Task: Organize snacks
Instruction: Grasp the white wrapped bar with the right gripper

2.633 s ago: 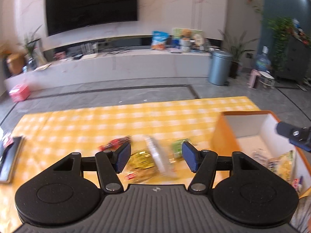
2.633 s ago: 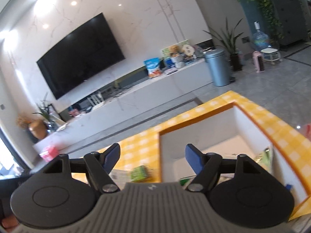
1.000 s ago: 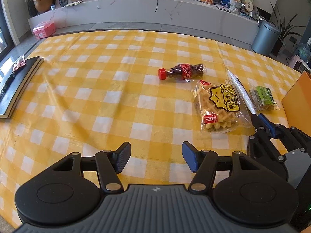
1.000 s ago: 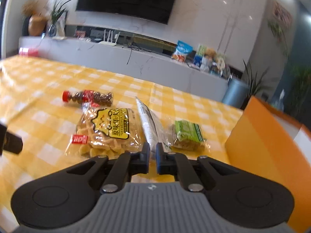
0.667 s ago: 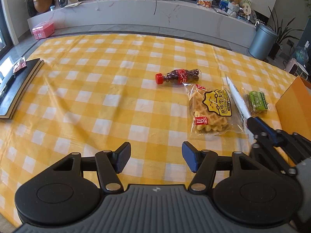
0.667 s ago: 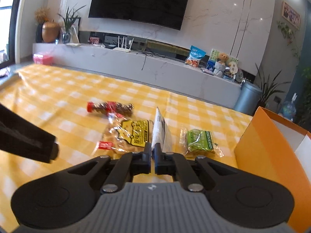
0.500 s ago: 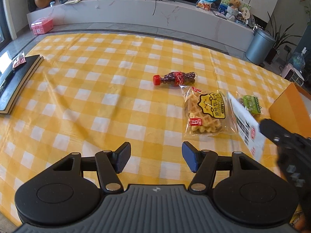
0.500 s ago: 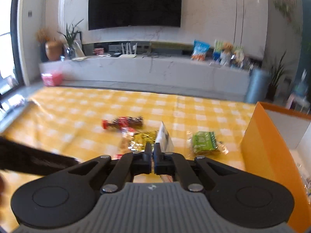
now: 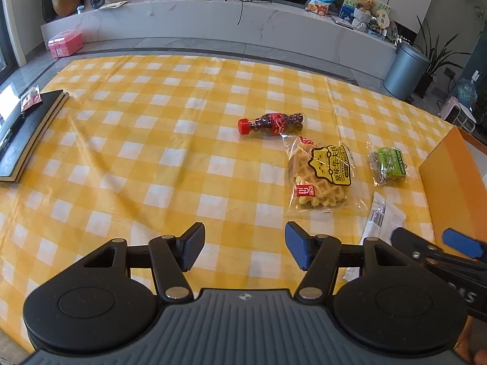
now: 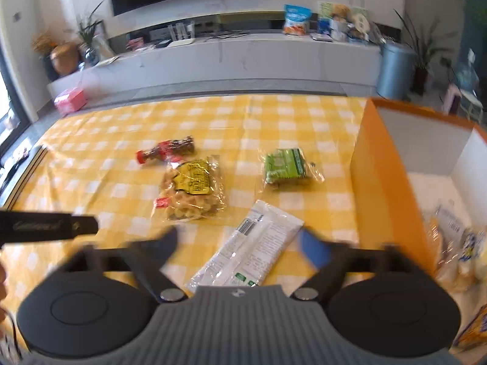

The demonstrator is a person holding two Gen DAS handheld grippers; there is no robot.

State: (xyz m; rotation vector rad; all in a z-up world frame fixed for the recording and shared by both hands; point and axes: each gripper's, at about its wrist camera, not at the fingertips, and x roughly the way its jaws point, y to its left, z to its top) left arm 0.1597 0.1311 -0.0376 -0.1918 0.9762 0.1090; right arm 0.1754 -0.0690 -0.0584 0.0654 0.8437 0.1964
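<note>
On the yellow checked tablecloth (image 9: 146, 140) lie a small cola bottle (image 9: 271, 123), a waffle packet (image 9: 322, 176), a green snack packet (image 9: 388, 165) and a flat white packet (image 10: 252, 246). The white packet lies on the cloth below my right gripper (image 10: 240, 246), which is open and empty above it. In the left wrist view the white packet (image 9: 383, 219) shows beside the right gripper (image 9: 432, 243). My left gripper (image 9: 243, 248) is open and empty above bare cloth. The orange box (image 10: 383, 170) stands at the right with several snacks inside.
A dark book (image 9: 27, 133) lies at the cloth's left edge. Beyond the table are a white TV bench (image 9: 213, 21), a pink box (image 9: 65, 42) on the floor and a grey bin (image 9: 404, 71).
My right gripper, shut on the white packet and lifting it, has opened; the packet now lies flat on the cloth near the orange box. My left gripper stays open.
</note>
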